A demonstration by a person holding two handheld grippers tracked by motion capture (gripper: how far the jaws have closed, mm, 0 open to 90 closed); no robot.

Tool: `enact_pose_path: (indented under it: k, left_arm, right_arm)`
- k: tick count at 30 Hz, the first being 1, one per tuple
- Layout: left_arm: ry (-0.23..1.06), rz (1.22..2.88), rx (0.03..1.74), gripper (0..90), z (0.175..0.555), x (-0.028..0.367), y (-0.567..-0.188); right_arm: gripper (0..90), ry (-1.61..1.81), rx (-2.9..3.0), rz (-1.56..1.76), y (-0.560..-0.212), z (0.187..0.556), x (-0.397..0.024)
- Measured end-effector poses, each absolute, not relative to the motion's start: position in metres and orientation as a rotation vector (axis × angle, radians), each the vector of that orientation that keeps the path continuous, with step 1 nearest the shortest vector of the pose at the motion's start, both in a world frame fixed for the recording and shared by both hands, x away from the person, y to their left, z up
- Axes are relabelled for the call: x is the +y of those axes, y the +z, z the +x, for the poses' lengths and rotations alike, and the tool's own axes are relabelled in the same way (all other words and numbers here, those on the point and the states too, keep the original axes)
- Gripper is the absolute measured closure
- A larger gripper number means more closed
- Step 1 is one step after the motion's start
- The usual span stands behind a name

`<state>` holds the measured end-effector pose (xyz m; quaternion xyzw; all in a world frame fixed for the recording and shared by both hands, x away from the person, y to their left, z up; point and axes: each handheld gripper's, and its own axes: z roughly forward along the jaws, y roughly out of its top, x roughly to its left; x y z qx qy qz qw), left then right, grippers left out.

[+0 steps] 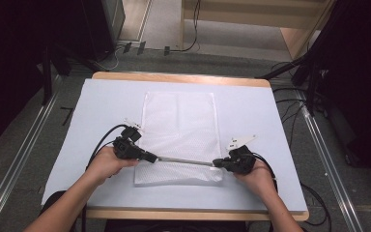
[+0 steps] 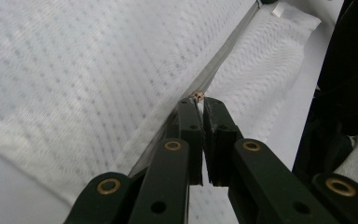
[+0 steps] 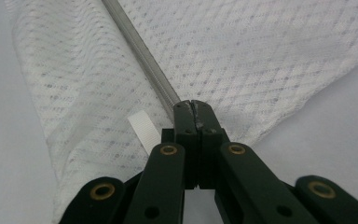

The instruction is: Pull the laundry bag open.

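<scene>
On the counter (image 1: 251,108) — white mesh bag (image 1: 178,125), soft, light, floppy | left gripper (image 2: 199,100) pinches zipper pull (image 2: 197,95) | right gripper (image 3: 196,106) clamped tight on zipper end — hold there.

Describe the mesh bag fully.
The mesh bag is white, rectangular netting lying flat on the white table cover. A grey zipper runs across near its front edge. The left gripper pinches the zipper's brass pull at one end; the right gripper clamps the other end, by a small white tag.
</scene>
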<state>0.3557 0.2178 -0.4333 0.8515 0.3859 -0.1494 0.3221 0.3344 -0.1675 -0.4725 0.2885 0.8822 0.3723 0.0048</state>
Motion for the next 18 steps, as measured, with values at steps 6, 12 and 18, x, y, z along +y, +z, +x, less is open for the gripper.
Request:
enact_pose_path:
  k: [6,12,18]
  left_arm:
    - [-0.389,2.219,1.045,88.4,0.353,0.231,-0.433]
    - [-0.374,2.215,1.084,88.4,0.351,0.242,-0.435]
    - [-0.374,2.163,1.139,88.4,0.348,0.261,-0.434]
  right_arm:
    - [90.0,1.172,2.759,0.908,-0.473,0.334,-0.168]
    - [90.0,1.169,2.767,0.912,-0.473,0.335,-0.168]
    - [90.0,1.174,2.776,0.907,-0.473,0.336,-0.169]
